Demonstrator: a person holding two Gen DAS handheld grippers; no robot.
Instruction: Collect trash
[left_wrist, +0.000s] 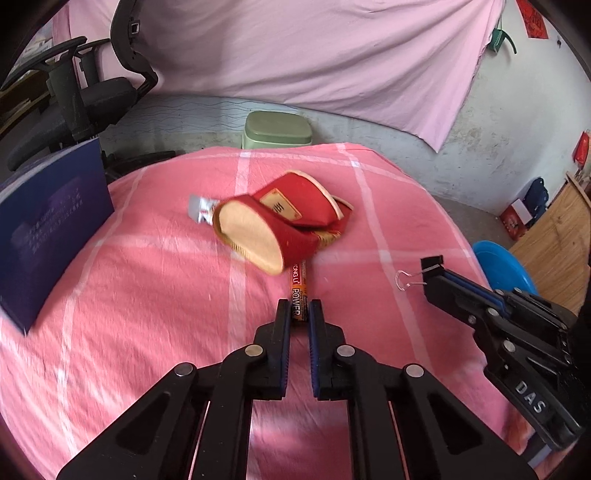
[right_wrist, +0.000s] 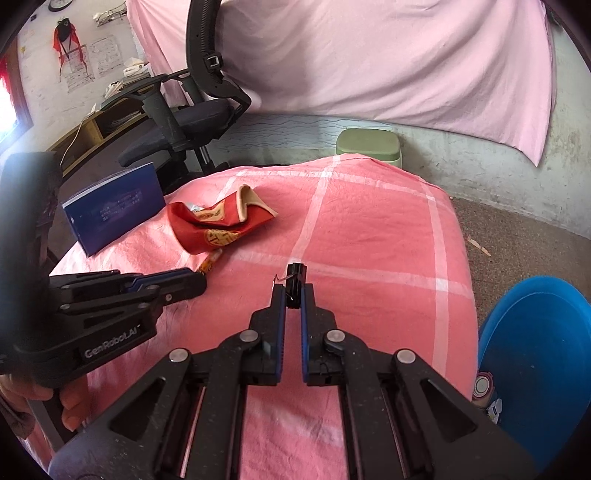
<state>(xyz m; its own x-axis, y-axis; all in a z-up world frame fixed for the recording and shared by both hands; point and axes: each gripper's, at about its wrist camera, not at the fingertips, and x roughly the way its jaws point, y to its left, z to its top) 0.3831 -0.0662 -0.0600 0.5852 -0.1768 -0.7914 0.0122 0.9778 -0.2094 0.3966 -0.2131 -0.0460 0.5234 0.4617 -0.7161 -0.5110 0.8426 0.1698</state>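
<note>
My left gripper (left_wrist: 299, 308) is shut on an orange battery (left_wrist: 298, 293) that points away toward a crushed red paper cup (left_wrist: 280, 225) on the pink checked cloth (left_wrist: 147, 277). A silver wrapper (left_wrist: 199, 210) pokes out behind the cup. My right gripper (right_wrist: 293, 295) is shut on a black binder clip (right_wrist: 296, 280); the clip also shows in the left wrist view (left_wrist: 430, 267). The cup (right_wrist: 218, 221) and battery (right_wrist: 210, 262) show in the right wrist view, with the left gripper (right_wrist: 195, 282) beside them.
A dark blue box (left_wrist: 48, 221) stands at the table's left edge. A blue bin (right_wrist: 535, 362) sits on the floor to the right. A green stool (left_wrist: 277, 129) is beyond the far edge, an office chair (right_wrist: 192, 103) at the back left.
</note>
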